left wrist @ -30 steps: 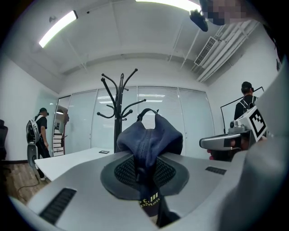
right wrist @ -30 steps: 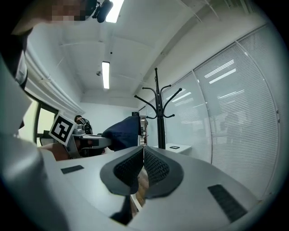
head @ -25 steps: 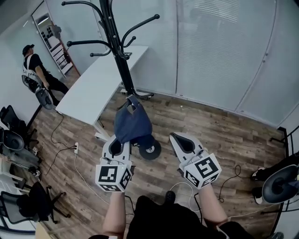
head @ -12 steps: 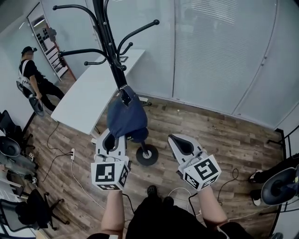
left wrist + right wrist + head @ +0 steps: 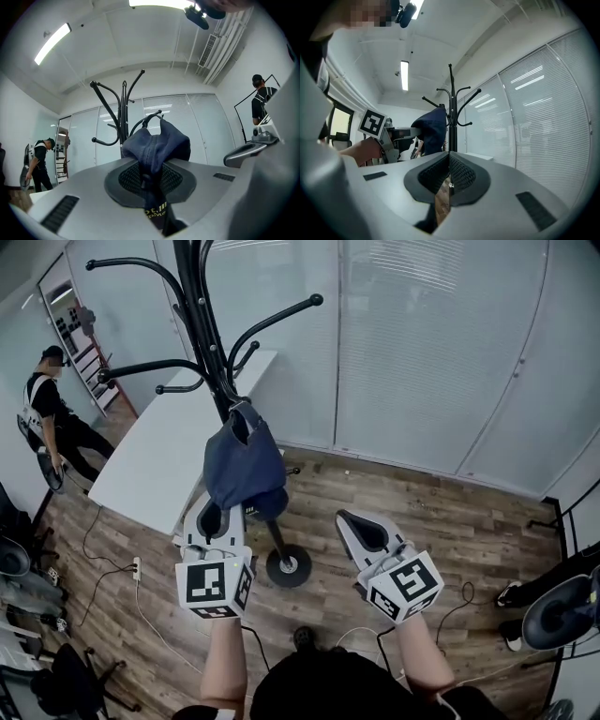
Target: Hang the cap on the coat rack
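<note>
At the far left a person [image 5: 47, 399] stands beyond the white surface [image 5: 155, 460]. Next, the left gripper [image 5: 214, 510] has its 2 jaws clamped on the fabric of the dark blue cap [image 5: 242, 463], which hangs raised in the air just in front of the black coat rack [image 5: 192, 296], below its curved hooks [image 5: 281, 317]. The step in hand looks like the carry up to the rack. The next move calls for lifting the cap's opening over 1 hook tip, then letting go. On the right, the right gripper [image 5: 345, 518] hangs closed and empty, near the rack's base.
</note>
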